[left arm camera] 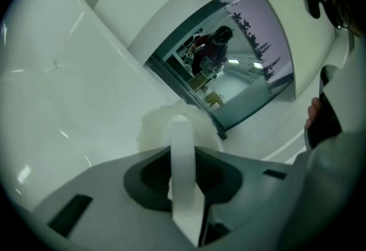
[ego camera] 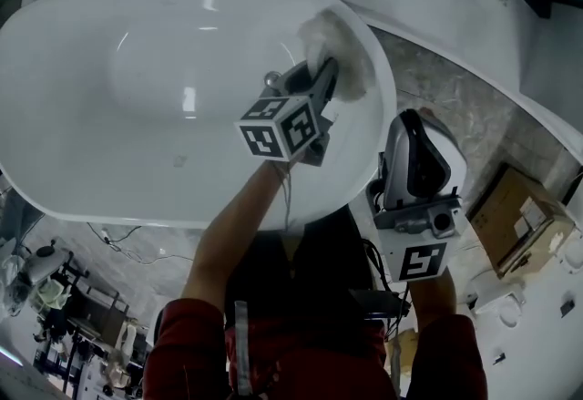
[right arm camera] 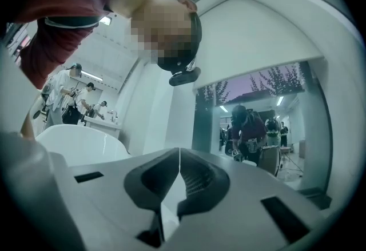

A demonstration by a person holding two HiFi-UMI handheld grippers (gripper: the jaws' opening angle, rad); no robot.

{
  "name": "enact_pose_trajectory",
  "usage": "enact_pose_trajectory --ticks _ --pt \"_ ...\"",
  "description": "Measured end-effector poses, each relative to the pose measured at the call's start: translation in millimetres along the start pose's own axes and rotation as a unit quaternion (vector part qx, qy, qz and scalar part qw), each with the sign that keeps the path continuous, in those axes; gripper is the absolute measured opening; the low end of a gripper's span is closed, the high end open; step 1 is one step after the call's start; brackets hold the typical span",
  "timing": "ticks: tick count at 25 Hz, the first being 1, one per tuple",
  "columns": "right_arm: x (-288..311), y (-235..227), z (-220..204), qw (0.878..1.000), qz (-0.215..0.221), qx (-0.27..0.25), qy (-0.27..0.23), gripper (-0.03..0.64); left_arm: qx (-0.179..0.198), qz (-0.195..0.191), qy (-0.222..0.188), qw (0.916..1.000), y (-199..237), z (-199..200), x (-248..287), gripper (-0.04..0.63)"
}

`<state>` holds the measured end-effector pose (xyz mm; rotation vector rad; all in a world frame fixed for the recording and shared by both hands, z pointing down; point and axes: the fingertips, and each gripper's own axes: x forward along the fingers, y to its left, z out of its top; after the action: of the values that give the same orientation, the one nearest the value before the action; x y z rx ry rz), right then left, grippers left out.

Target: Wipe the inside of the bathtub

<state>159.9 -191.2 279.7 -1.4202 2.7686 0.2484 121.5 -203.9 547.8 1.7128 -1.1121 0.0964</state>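
**Cloth at the tub's right wall**

Head view: You stand over one white oval bathtub [ego camera: 137,70] set on a mottled stone floor [ego camera: 455,107]. Your left gripper [ego camera: 325,72] reaches inside and pins one fluffy white cloth [ego camera: 351,61] against the inner wall just under the right rim. Your right gripper [ego camera: 414,161], the second of the two, hangs outside that rim, clear of the tub. One cardboard box [ego camera: 524,216] sits on the floor at the right, and loose cables [ego camera: 118,234] trail below the tub's near edge.

Left gripper view: The left gripper [left arm camera: 182,125] has its jaws clamped on the cloth [left arm camera: 154,127], which touches the bathtub's smooth wall [left arm camera: 68,101]. Beyond it a glass panel [left arm camera: 240,61] shows one person.

Right gripper view: The right gripper [right arm camera: 179,152] has its jaws pressed together with nothing between them. The bathtub's rim [right arm camera: 80,141] curves at the left. Three people [right arm camera: 86,98] stand far left, and more work beyond a doorway [right arm camera: 251,124].
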Motion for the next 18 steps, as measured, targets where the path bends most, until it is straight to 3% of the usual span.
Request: enact_pose_trajectory --ticks 7,18 --pt "-9.3 -8.0 -15.3 1.0 -0.008 0.01 0.009 0.012 -0.041 -0.012 0.006 0.9991 5.0 -8.5 30.6 0.094" --pt "-7.2 -3.6 -42.6 1.0 0.006 0.024 0.016 0.012 -0.03 0.009 0.013 0.9994 30.2 -18.7 40.8 0.094"
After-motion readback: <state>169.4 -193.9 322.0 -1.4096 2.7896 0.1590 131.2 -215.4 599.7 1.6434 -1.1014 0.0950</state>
